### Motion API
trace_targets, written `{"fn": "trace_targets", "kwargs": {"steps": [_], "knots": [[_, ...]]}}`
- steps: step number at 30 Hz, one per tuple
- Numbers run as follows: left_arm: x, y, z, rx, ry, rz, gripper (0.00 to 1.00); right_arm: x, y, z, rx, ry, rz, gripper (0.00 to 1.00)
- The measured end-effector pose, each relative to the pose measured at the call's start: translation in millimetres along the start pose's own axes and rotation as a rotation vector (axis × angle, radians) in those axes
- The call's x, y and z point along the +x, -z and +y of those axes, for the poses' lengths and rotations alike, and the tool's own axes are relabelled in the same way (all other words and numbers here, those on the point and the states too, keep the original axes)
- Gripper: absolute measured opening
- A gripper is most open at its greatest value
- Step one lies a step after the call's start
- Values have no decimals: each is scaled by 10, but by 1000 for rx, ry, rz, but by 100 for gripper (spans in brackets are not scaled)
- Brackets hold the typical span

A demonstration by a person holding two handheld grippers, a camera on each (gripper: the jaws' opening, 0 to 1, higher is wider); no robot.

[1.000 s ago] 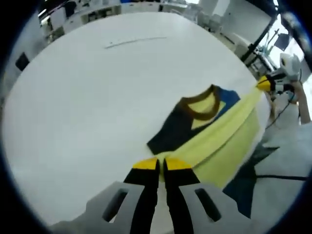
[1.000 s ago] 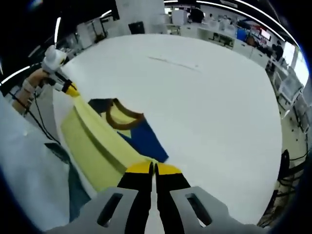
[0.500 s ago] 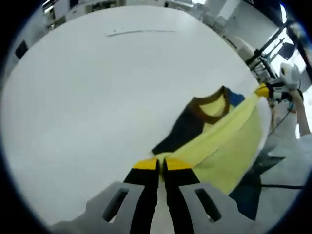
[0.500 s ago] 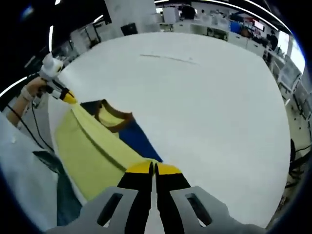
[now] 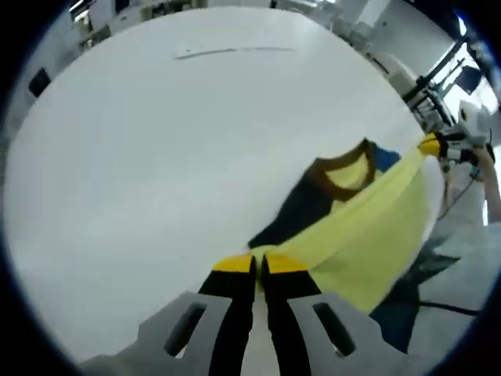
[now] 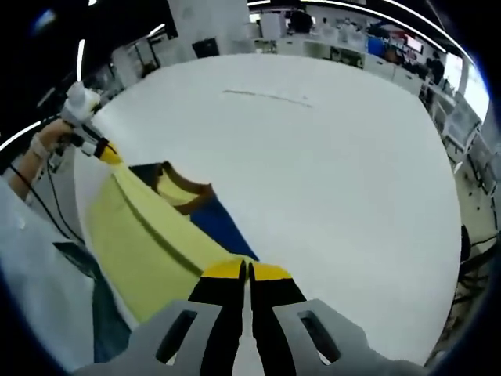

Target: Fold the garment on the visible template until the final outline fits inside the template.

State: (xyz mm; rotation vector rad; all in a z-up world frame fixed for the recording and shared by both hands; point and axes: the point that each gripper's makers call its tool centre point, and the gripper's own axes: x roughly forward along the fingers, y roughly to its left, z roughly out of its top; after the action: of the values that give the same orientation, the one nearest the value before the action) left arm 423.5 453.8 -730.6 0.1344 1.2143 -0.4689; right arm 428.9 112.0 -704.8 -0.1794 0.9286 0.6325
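Broadly, a large white round table [image 5: 141, 157] takes up most of both views, its surface bare apart from a thin pale line [image 5: 235, 52] marked at the far side; in the right gripper view the same line [image 6: 266, 95] lies far across the table [image 6: 337, 180].

Garment: a yellow and navy-blue fabric T-shirt with a brown ribbed collar [image 5: 344, 211] sits at the near right edge of the table in the left gripper view. Its yellow lower part is lifted and stretched taut in a band between the two grippers; the navy part and collar lie flat on the table beyond the band. In the right gripper view the T-shirt [image 6: 156, 235] is at the near left, yellow band running from the bottom centre up to the far left, blue panel and collar on the table just right of it.

Left gripper [image 5: 259, 265], black jaws with yellow tips: clenched on the yellow hem of the shirt. It also appears in the right gripper view [image 6: 107, 152], held by a hand [image 6: 59, 133], pinching the far end of the band.

Right gripper [image 6: 246, 271], same build: jaws closed together on the yellow fabric. In the left gripper view it [image 5: 430, 144] grips the far right end.
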Motion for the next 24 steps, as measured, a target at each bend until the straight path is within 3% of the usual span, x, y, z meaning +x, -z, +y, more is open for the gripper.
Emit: {"fn": "trace_targets", "kwargs": {"steps": [6,24], "knots": [[120,-36,87,7,-32,-6,0,181,-50,-118,61,-2,-46,3],[378,-46,188,-51,-45,-34,1,486,101,-281,140,40,-46,3]]}}
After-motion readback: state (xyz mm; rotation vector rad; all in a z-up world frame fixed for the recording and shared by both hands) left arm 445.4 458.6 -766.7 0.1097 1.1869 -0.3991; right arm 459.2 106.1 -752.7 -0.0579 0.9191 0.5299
